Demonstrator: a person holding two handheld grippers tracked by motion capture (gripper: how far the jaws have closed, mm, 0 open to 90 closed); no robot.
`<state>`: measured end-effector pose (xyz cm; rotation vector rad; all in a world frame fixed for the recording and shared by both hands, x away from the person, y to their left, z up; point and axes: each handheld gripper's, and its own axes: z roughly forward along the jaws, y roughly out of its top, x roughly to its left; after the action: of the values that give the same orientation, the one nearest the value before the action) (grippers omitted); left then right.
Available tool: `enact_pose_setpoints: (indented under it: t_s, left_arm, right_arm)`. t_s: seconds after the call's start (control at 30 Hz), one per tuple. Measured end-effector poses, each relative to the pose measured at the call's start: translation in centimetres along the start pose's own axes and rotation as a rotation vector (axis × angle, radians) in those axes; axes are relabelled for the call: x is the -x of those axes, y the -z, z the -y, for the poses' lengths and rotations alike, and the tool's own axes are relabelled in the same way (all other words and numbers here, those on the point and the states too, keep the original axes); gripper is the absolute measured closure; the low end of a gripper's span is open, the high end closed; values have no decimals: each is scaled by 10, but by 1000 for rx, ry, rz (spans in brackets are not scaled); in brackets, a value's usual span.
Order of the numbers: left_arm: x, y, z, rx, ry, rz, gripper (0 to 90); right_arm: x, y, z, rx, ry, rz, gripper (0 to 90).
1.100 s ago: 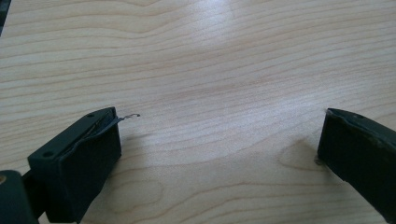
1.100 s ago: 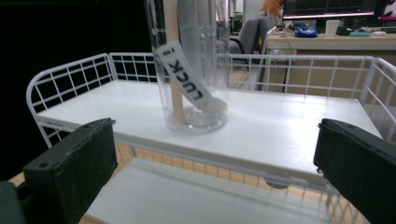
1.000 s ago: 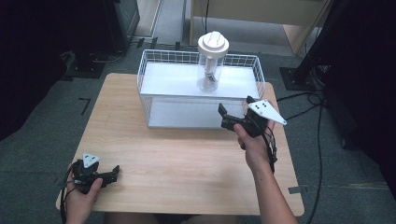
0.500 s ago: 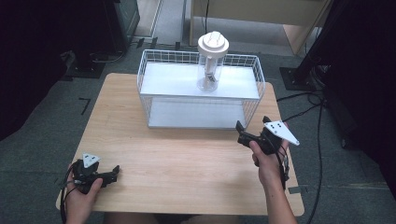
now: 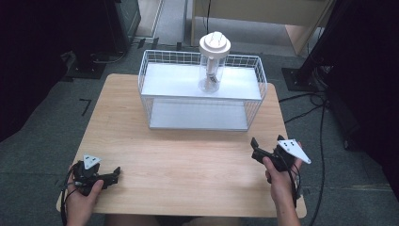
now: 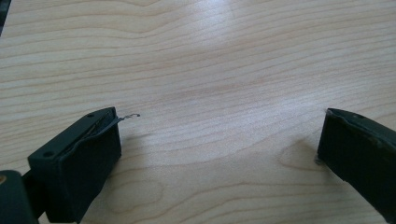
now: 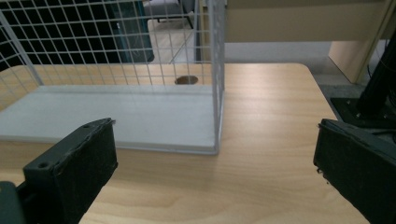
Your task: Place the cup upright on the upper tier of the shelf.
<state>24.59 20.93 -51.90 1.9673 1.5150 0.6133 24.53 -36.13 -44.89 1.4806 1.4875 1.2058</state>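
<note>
A clear jar (image 5: 212, 66) with a white lid stands upright on the upper shelf of a white wire rack (image 5: 202, 96), something small and dark inside it. The rack's lower shelf lies bare. The rack sits at the far middle of the desk (image 5: 188, 160). Well in front of the rack, the right gripper (image 5: 258, 151) and left gripper (image 5: 113, 175) rest with jaws wide, holding nothing.

Support surface: wooden table (image 5: 188, 160), light grain, rounded corners.
Standing on it: white wire rack (image 5: 202, 96), at the far middle, two white shelf boards.
Rack's lower board: rests directly on the tabletop.
Near half: bare wood between the two held grippers.
</note>
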Motion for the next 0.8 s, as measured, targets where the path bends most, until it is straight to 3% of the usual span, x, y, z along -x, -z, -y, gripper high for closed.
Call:
enact_pose_setpoints:
  t_s: [0.8]
  left_arm:
    - [0,0,0,0,0,1,0]
  right_arm:
    - [56,31,55,-110,-29,133,0]
